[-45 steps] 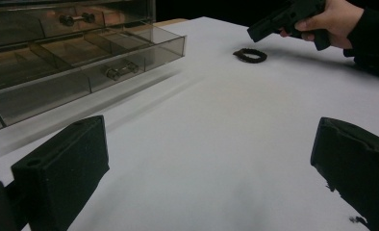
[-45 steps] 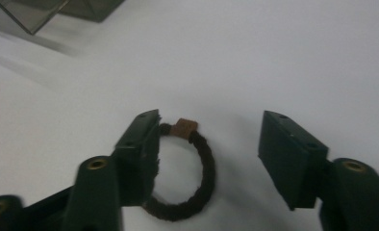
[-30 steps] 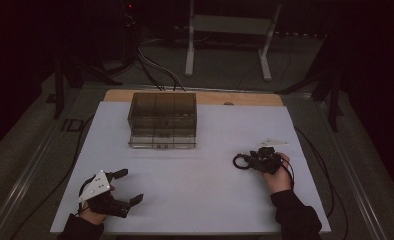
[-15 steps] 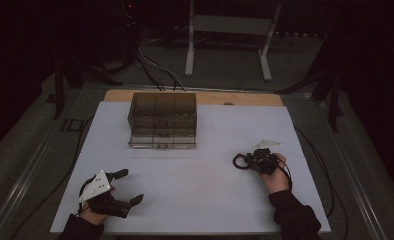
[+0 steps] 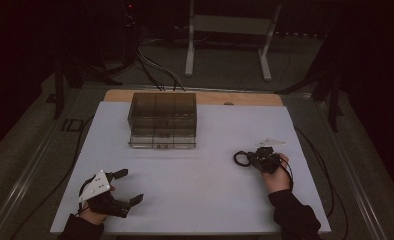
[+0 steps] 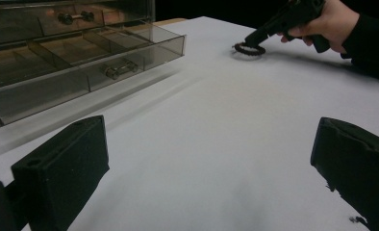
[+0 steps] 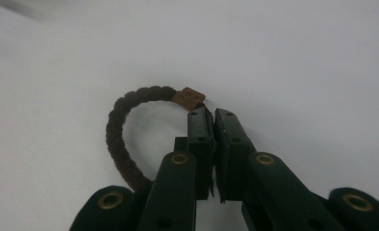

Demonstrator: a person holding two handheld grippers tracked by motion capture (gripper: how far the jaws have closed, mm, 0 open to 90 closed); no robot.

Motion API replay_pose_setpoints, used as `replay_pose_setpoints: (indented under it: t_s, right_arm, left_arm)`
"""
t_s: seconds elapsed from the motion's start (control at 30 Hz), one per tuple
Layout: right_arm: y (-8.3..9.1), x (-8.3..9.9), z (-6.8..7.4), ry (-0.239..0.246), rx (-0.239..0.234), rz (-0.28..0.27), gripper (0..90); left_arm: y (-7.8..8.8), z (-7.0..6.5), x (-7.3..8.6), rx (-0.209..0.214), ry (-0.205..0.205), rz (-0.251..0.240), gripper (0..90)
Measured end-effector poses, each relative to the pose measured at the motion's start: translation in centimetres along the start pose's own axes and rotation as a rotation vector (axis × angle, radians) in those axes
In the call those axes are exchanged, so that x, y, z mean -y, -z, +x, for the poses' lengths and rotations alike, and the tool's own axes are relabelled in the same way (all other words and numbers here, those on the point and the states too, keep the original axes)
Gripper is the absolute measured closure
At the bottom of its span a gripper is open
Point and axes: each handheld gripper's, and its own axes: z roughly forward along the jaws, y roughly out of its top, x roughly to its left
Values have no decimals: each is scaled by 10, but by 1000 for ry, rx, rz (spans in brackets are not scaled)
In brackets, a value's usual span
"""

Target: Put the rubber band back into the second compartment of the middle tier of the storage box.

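Right tool [image 7: 212, 114] pinched on braided loop [image 7: 125, 130], low on counter [image 5: 205, 185] for lift. Left tool [image 5: 121, 187] wide, idle. Drawer box [image 5: 162, 120] bottom drawer open: likely destination.

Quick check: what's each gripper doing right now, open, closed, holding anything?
Left gripper: open, holding nothing.
Right gripper: closed on the braided ring.
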Motion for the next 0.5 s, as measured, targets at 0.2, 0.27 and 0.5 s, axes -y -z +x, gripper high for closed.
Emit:
replay_pose_setpoints:
  t_s: [0.2, 0.27, 0.5]
  right_arm:
    - [5, -2, -1, -13, -5, -18, 864]
    - [6, -3, 0, -7, -10, -16, 864]
    - [8, -6, 6, 3, -26, -18, 864]
  left_arm:
    - [0, 0, 0, 2, 1, 0, 4]
    - [0, 0, 0, 1, 3, -1, 4]
    - [0, 0, 0, -3, 10, -6, 4]
